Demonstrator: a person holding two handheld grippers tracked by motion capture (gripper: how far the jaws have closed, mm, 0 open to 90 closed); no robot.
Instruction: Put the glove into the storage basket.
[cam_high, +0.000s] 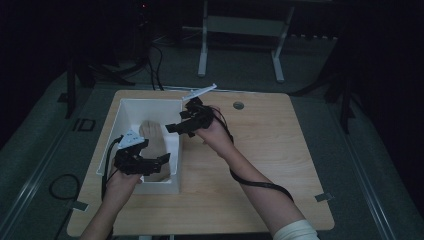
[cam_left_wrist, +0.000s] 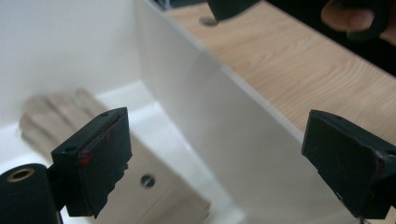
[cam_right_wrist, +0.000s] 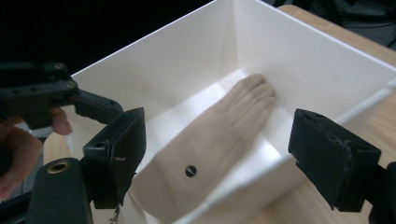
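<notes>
A white open box (cam_high: 150, 102) stands on the left of the wooden table (cam_high: 260, 145). Inside it lies a beige model hand (cam_high: 152, 135), fingers toward the far wall. My left gripper (cam_high: 162, 162) is open at the box's near right corner. In the left gripper view (cam_left_wrist: 219, 144) its jaws straddle the box's right wall (cam_left_wrist: 201, 102), one inside by the model hand (cam_left_wrist: 60, 116), one over the table. My right gripper (cam_high: 179, 130) is open over the same wall farther back. In the right gripper view (cam_right_wrist: 217, 140) it faces the model hand (cam_right_wrist: 219, 135) in the box (cam_right_wrist: 187, 60).
A white strip (cam_high: 200, 92) juts out from the box's far right corner. A round cable hole (cam_high: 238, 105) sits in the table's far middle. The right gripper's cable (cam_high: 260, 185) trails along the forearm. Another desk's legs (cam_high: 202, 45) stand on the floor behind.
</notes>
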